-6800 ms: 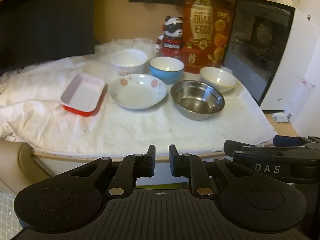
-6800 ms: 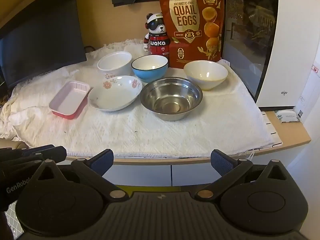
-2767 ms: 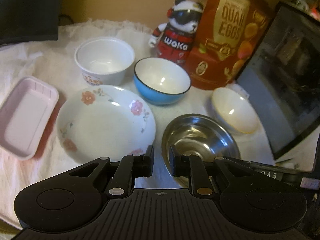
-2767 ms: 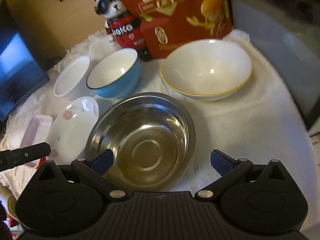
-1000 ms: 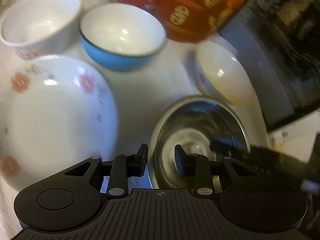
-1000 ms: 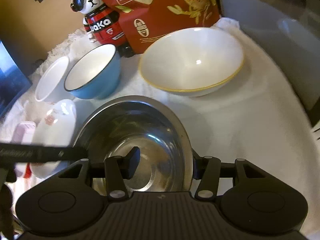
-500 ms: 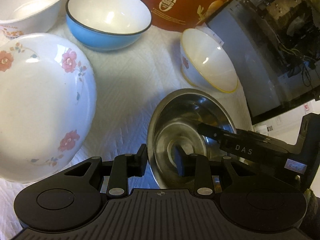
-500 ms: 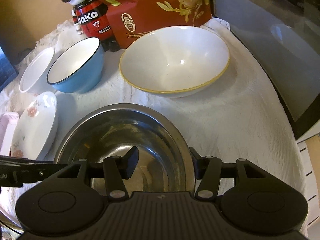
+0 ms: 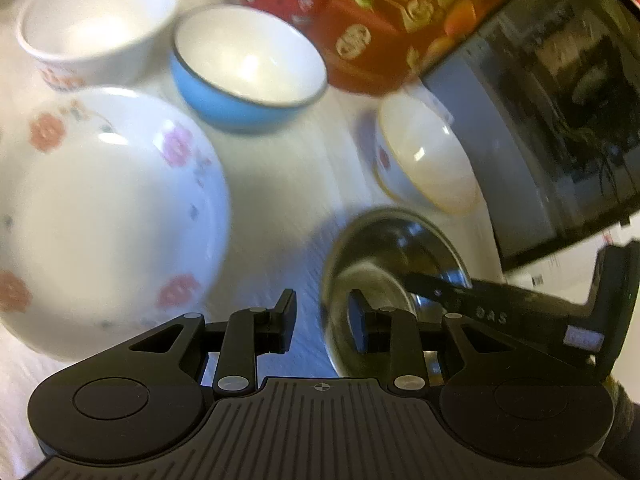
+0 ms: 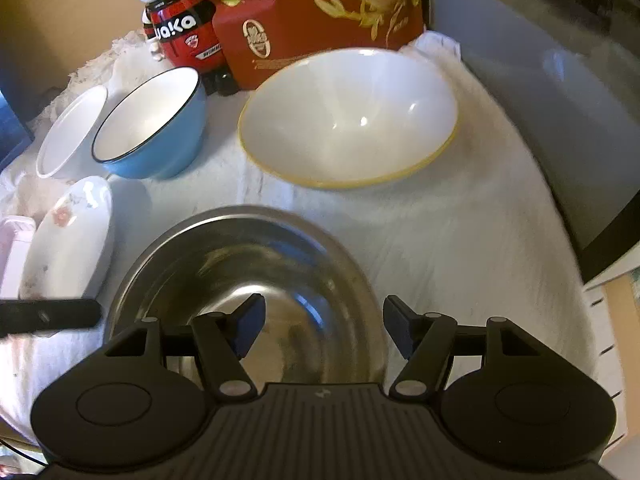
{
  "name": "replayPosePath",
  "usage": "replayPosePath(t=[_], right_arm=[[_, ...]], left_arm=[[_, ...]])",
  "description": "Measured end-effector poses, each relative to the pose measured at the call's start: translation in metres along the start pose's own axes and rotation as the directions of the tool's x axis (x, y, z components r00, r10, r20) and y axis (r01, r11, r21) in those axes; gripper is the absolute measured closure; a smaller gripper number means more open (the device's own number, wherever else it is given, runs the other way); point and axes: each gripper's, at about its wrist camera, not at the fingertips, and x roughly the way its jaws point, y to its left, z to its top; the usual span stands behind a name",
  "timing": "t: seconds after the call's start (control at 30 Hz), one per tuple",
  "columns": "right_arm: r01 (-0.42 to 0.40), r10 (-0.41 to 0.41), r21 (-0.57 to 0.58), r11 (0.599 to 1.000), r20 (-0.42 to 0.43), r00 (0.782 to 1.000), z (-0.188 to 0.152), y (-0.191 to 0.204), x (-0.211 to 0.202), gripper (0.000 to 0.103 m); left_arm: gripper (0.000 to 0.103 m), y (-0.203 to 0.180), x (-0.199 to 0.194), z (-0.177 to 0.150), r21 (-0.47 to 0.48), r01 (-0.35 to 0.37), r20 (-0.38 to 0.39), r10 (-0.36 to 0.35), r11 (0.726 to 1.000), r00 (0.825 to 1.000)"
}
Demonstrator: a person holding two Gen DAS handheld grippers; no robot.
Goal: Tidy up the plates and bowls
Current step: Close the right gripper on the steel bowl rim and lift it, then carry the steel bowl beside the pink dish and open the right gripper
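Observation:
A steel bowl (image 9: 394, 256) (image 10: 248, 264) sits on the white cloth. My left gripper (image 9: 322, 314) straddles its left rim, one finger outside and one inside, jaws apart and not clamped. My right gripper (image 10: 320, 326) straddles its right rim the same way, jaws apart. A floral plate (image 9: 100, 208) (image 10: 68, 236) lies to the left. Behind are a blue bowl (image 9: 248, 68) (image 10: 152, 128), a white cup bowl (image 9: 96, 20) (image 10: 70, 136) and a yellow-rimmed white bowl (image 9: 424, 156) (image 10: 348, 116).
A red quail-egg bag (image 10: 304, 12) and a bear figurine (image 10: 176, 16) stand at the back. A dark-doored appliance (image 10: 540, 80) is on the right. A pink tray (image 10: 12, 248) lies at far left. The cloth (image 10: 460, 240) covers the table.
Both grippers closed in on the steel bowl over the last seconds. In the last half second the right jaws widened, and the left view drew back slightly with motion blur.

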Motion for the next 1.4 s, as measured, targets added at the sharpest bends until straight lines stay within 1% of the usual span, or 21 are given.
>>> replayPosePath(t=[0.2,0.27,0.3,0.4,0.47,0.5,0.57,0.63,0.7,0.77,0.83,0.9,0.93,0.97,1.0,1.07,1.17,1.2,1.23,1.3,1.4], right_arm=[[0.019,-0.019,-0.004,1.0,0.011,1.0,-0.005,0.006,-0.003,0.037],[0.039,-0.038,-0.018,0.999,0.04,0.998,-0.005,0.009,-0.011,0.037],[0.057,-0.055,-0.035,0.998,0.066,0.996,-0.005,0.011,-0.017,0.037],[0.121,-0.104,-0.105,0.987,0.155,0.982,-0.001,0.022,-0.037,0.037],[0.129,-0.098,-0.142,0.981,0.207,0.973,0.005,0.031,-0.05,0.037],[0.114,-0.078,-0.154,0.981,0.226,0.971,0.009,0.037,-0.056,0.037],[0.064,-0.021,-0.171,0.983,0.245,0.969,0.016,0.05,-0.062,0.036],[-0.01,0.052,-0.185,0.983,0.224,0.973,0.024,0.067,-0.058,0.036],[-0.079,0.118,-0.205,0.976,0.187,0.975,0.03,0.088,-0.05,0.036],[-0.13,0.167,-0.248,0.96,0.138,0.976,0.039,0.108,-0.037,0.037],[-0.151,0.185,-0.289,0.945,0.094,0.978,0.045,0.128,-0.02,0.042],[-0.162,0.186,-0.314,0.936,0.05,0.981,0.053,0.147,-0.001,0.042],[-0.169,0.188,-0.316,0.934,0.031,0.982,0.056,0.154,0.008,0.042],[-0.169,0.182,-0.313,0.935,0.014,0.983,0.057,0.16,0.017,0.042],[-0.161,0.171,-0.312,0.936,0.005,0.985,0.059,0.165,0.026,0.042],[-0.16,0.166,-0.322,0.933,-0.007,0.986,0.063,0.178,0.043,0.042],[-0.177,0.168,-0.318,0.932,-0.053,0.984,0.065,0.191,0.063,0.044],[-0.194,0.179,-0.315,0.929,-0.075,0.981,0.065,0.194,0.068,0.05],[-0.197,0.179,-0.313,0.929,-0.086,0.98,0.063,0.196,0.069,0.049],[-0.184,0.171,-0.338,0.923,-0.067,0.983,0.058,0.199,0.065,0.049],[-0.23,0.211,-0.332,0.915,-0.091,0.973,0.056,0.192,0.06,0.049]], left_arm=[[0.071,-0.007,0.012,-0.007,0.025,0.013,-0.026,-0.013,1.0,1.0],[0.071,-0.007,0.01,-0.007,0.021,0.02,-0.026,-0.019,1.0,0.999],[0.071,-0.004,0.006,-0.005,0.013,0.021,-0.011,-0.021,1.0,1.0],[0.071,0.004,-0.014,0.0,-0.011,0.004,0.054,-0.003,1.0,0.999],[0.071,0.016,-0.036,0.005,-0.046,-0.015,0.126,0.021,0.999,0.992],[0.071,0.023,-0.048,0.007,-0.075,-0.031,0.17,0.043,0.997,0.985],[0.071,0.043,-0.071,0.007,-0.167,-0.072,0.255,0.113,0.983,0.96],[0.071,0.068,-0.088,0.003,-0.284,-0.126,0.308,0.214,0.951,0.927],[0.071,0.09,-0.097,-0.004,-0.372,-0.171,0.307,0.295,0.912,0.905],[0.071,0.109,-0.098,-0.012,-0.425,-0.188,0.285,0.328,0.885,0.901],[0.071,0.121,-0.094,-0.018,-0.457,-0.204,0.257,0.348,0.866,0.902],[0.071,0.127,-0.09,-0.023,-0.474,-0.211,0.254,0.363,0.855,0.897],[0.071,0.128,-0.088,-0.025,-0.479,-0.221,0.259,0.377,0.85,0.889],[0.071,0.132,-0.089,-0.025,-0.479,-0.23,0.265,0.39,0.847,0.882],[0.071,0.133,-0.087,-0.024,-0.477,-0.242,0.26,0.399,0.845,0.88],[0.071,0.134,-0.083,-0.023,-0.482,-0.239,0.252,0.395,0.843,0.884],[0.071,0.137,-0.076,-0.018,-0.457,-0.255,0.252,0.399,0.852,0.881],[0.071,0.139,-0.073,-0.016,-0.46,-0.252,0.247,0.395,0.852,0.885],[0.071,0.142,-0.072,-0.016,-0.466,-0.245,0.243,0.389,0.85,0.888],[0.071,0.144,-0.072,-0.015,-0.459,-0.243,0.235,0.38,0.855,0.895],[0.071,0.146,-0.076,-0.019,-0.445,-0.239,0.224,0.365,0.863,0.903]])
